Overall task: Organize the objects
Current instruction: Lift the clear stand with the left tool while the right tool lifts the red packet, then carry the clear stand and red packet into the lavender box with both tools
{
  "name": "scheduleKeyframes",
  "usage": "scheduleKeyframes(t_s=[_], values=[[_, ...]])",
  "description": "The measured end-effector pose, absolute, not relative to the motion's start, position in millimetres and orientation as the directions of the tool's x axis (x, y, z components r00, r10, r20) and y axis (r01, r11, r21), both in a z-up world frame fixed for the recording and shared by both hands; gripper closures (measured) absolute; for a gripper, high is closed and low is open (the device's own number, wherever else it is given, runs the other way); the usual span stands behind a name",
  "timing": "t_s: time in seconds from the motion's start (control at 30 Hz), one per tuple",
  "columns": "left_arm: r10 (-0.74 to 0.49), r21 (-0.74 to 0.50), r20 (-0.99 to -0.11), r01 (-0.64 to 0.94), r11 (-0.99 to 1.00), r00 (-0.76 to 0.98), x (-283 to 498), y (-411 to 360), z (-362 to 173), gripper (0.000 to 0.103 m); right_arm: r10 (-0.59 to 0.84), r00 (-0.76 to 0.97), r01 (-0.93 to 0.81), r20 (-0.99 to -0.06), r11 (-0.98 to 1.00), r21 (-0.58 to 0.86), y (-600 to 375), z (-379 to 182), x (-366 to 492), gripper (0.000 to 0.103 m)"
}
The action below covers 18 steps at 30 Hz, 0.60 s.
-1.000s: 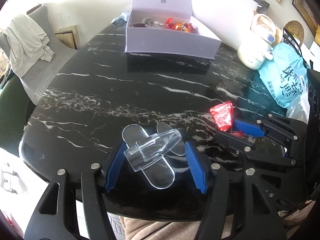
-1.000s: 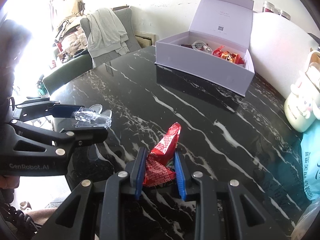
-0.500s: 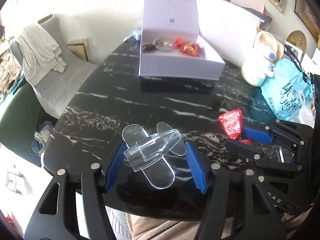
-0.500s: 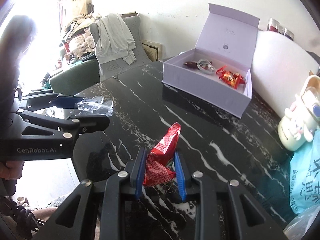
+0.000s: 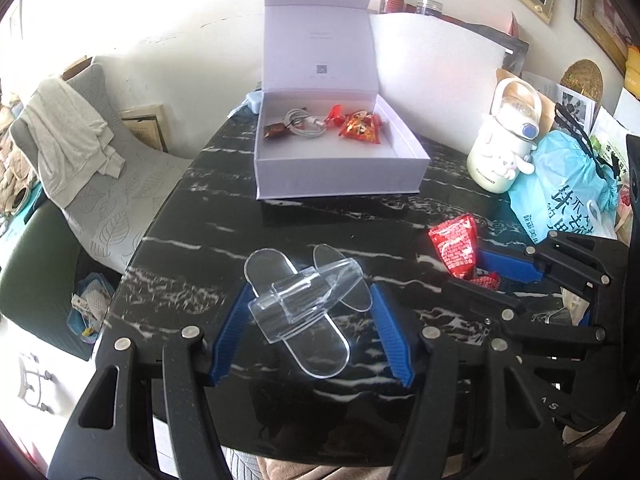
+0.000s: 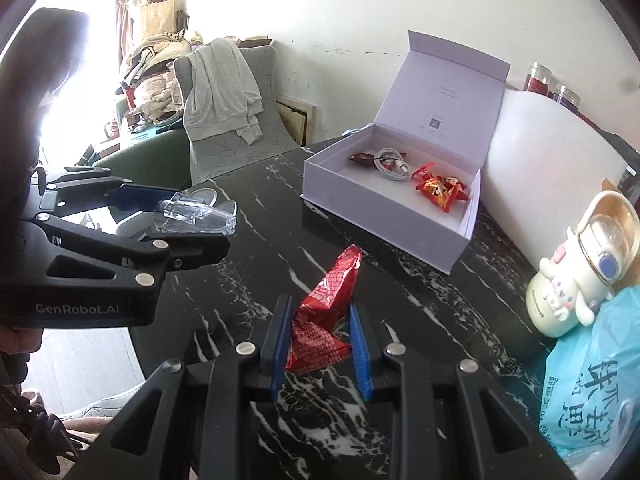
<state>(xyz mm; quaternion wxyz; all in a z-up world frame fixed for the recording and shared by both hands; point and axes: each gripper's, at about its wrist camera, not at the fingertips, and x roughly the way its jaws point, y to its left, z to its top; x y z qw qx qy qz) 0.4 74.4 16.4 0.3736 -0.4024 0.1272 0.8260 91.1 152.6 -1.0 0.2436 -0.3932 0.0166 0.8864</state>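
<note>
Two grippers are in view, each with something between its blue fingers. The left gripper [image 5: 308, 312] is clamped on a clear plastic stand [image 5: 306, 300], a piece with two oval plates and a crosswise block (its exact shape is hard to read through the transparent plastic). The stand lies across the gap between the fingers and sticks out forward past the tips, above the black marble table [image 5: 224, 240].

The right gripper [image 6: 320, 344] is closed on a red snack packet [image 6: 324, 320], whose upper end pokes up and forward beyond the fingertips. In the left wrist view the same packet shows to the right of the left gripper, held by the right gripper's blue pad.

Ahead of both tools, well apart from them, sits an open lilac box [image 5: 332, 176] with its lid standing upright at the back. Inside lie a white cable [image 5: 304, 124], a dark wrapped sweet [image 5: 276, 131] and red-orange packets [image 5: 360, 127]. To the right of the box stand a white cartoon bottle [image 5: 504, 140] and, nearer, a blue plastic bag [image 5: 560, 192].
</note>
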Motion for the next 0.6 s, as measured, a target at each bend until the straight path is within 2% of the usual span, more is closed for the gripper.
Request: scheduleKeyframes(t_s=[0.6], values=[[0.537,-0.104,-0.767,-0.757,-0.645,-0.352,-45,127,22,0.043,0.43,-0.555,-0.477,-0.712,-0.866,-0.151,206,14,69,0.076]])
